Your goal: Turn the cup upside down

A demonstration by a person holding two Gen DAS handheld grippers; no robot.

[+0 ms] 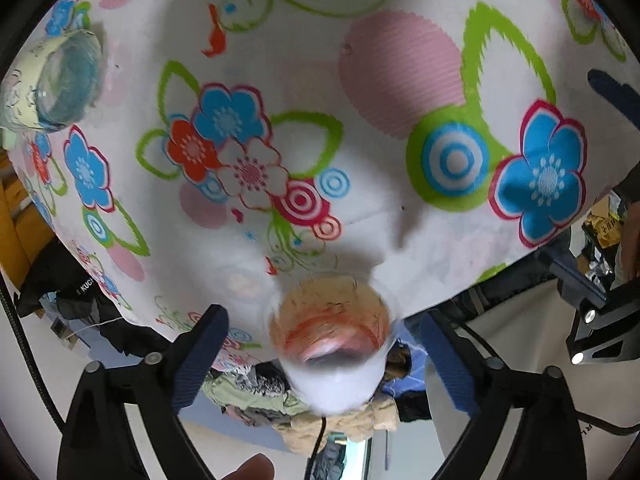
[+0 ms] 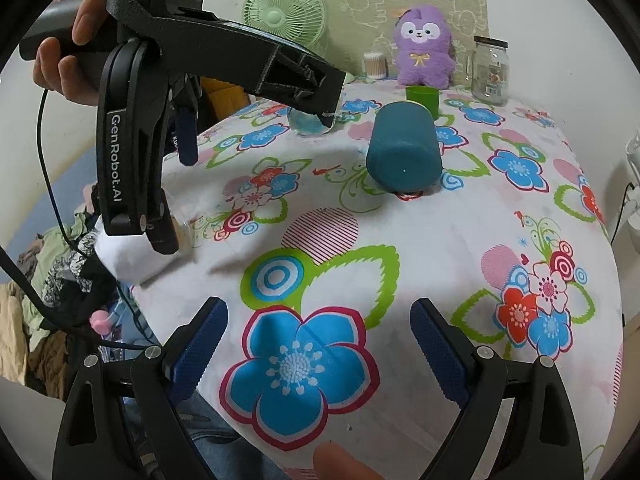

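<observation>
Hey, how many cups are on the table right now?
3. White cup at the near-left edge, between the left gripper's jaws; teal cup mid-table; green cup behind it. A bluish glass farther left may be a fourth.

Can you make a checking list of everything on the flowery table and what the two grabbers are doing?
Surface: flowered tablecloth covers the table.
Job's things: white cup at the table edge, blurred.
Clutter: teal cup tipped over; green cup, glass jar, purple plush and green fan behind.
Grippers: left gripper open around the white cup; right gripper open, empty.
Cables: black cable hangs from the left handle.
Surroundings: clothes pile on the floor.
</observation>
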